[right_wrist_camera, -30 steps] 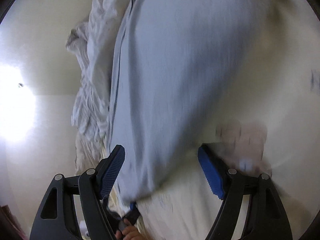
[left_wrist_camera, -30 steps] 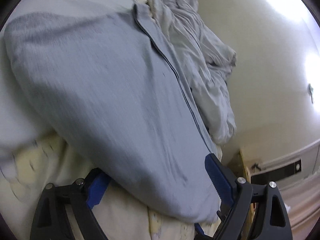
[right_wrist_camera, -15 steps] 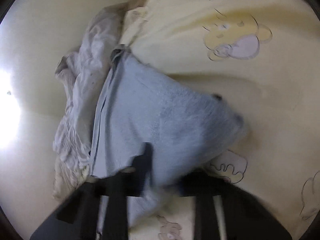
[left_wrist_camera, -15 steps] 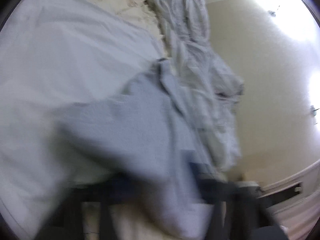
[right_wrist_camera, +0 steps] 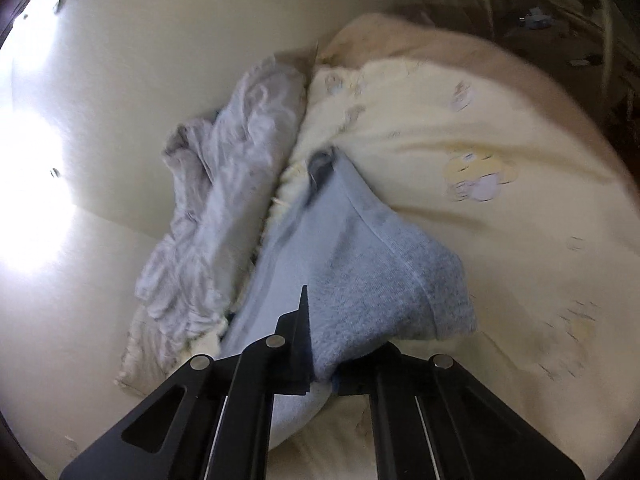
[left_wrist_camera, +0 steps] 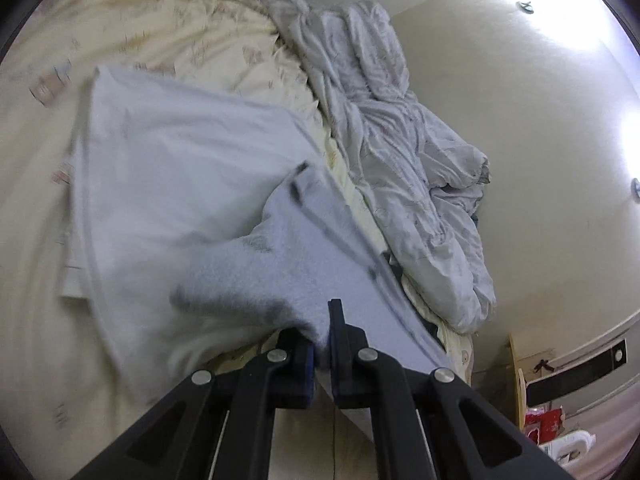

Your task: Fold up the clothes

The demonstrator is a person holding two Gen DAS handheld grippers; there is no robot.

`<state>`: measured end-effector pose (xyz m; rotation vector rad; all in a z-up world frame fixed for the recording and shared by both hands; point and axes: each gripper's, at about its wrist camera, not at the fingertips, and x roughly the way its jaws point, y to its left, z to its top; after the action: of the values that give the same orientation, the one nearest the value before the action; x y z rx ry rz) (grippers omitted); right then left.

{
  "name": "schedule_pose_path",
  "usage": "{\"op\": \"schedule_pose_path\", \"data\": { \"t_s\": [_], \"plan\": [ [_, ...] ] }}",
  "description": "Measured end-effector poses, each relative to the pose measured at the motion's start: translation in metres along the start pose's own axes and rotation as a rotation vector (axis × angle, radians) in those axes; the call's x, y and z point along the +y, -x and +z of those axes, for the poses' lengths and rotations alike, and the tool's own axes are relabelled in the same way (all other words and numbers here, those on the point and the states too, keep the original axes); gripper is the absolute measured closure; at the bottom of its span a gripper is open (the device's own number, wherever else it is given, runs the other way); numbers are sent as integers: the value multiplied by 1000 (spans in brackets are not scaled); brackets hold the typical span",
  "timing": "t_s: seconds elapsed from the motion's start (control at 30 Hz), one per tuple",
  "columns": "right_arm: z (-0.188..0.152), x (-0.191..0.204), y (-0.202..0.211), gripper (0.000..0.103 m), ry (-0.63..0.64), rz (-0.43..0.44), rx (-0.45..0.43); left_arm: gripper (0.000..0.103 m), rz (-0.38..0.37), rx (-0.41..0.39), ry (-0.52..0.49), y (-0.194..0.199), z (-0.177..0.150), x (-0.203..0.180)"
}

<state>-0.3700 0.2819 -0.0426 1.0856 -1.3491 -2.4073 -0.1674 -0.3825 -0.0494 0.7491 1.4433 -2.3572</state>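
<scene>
Above bed (left_wrist_camera: 168, 20), claws (left_wrist_camera: 322, 344) (right_wrist_camera: 320, 360) gripping garment (right_wrist_camera: 360, 264)

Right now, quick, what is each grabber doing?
Left gripper: shut on the blue garment.
Right gripper: shut on the same blue garment.

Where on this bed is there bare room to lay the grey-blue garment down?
Bare cream bedsheet lies right of the grey-blue garment, and more beyond the white cloth. The wall side is crowded by the crumpled white duvet.
</scene>
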Motion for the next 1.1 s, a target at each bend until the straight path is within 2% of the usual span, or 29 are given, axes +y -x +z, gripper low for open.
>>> {"op": "schedule_pose_path", "data": {
  "t_s": [0.13, 0.33, 0.53, 0.67, 0.77, 0.83, 0.9, 1.0, 1.03, 1.1],
  "plan": [
    [-14, -10, 48, 98, 7, -19, 21, 98, 68, 65, -57, 39, -21, 6],
    [-56, -58, 134, 98, -59, -27, 58, 98, 114, 138, -129, 117, -79, 29],
    [-98, -96, 214, 98, -47, -83, 107, 98, 151, 183, -127, 187, -130, 54],
    [-130, -129, 242, 98, -44, -158, 174, 98, 208, 196, -148, 198, -145, 81],
    [-151, -151, 243, 98, -80, -216, 224, 97, 250, 257, -111, 191, -152, 98],
    [-159, -153, 239, 97, -75, -251, 241, 93, 280, 276, -117, 189, -150, 96],
    [-157, -147, 243, 89, -70, -302, 230, 86, 312, 268, -134, 194, -146, 91],
    [-152, -138, 256, 84, -18, -380, 210, 72, 361, 200, -207, 217, -137, 77],
    [-150, -134, 262, 83, 9, -406, 202, 62, 368, 188, -224, 224, -137, 74],
    [-143, -122, 275, 83, 87, -459, 155, 59, 358, 156, -252, 238, -136, 65]
  ]
}}
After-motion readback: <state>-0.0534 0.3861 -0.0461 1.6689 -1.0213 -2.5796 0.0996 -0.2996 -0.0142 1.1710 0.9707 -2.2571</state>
